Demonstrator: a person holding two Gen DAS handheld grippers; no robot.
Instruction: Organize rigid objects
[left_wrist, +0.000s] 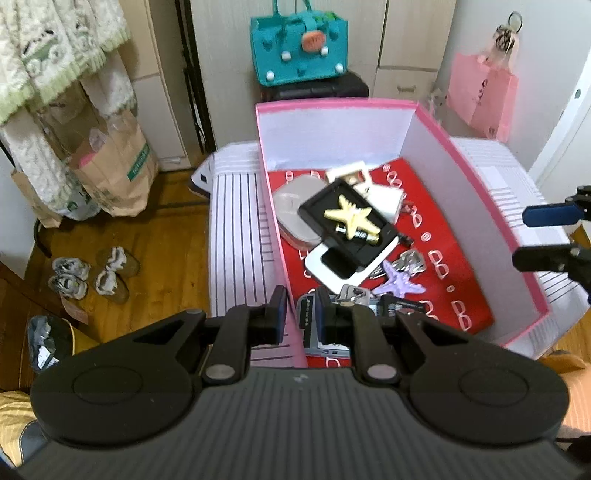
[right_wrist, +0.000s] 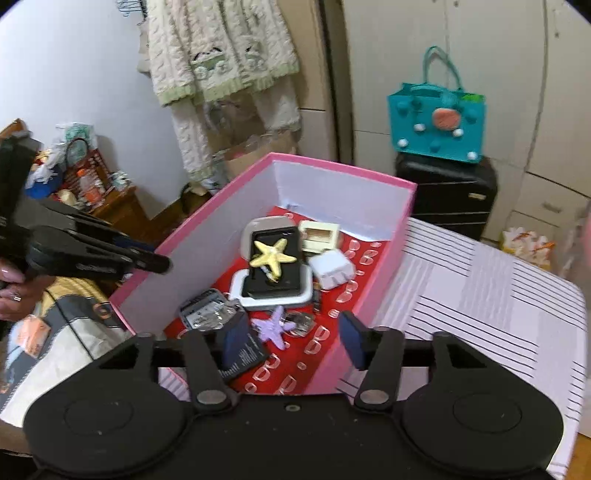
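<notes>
Both hand-held grippers (left_wrist: 299, 314) (right_wrist: 293, 341) tilted over box (left_wrist: 480, 192)

the left gripper (left_wrist: 300, 314) points forward and steeply downward, its two blue-padded fingers (left_wrist: 279, 308) drawn close together with only a narrow slit left between them and nothing clamped there. the right gripper (right_wrist: 291, 341) also tilts downward, its jaws standing well apart and empty. in the right wrist view a hand (right_wrist: 13, 291) with a ring on one finger grasps the handle of the left gripper.
</notes>
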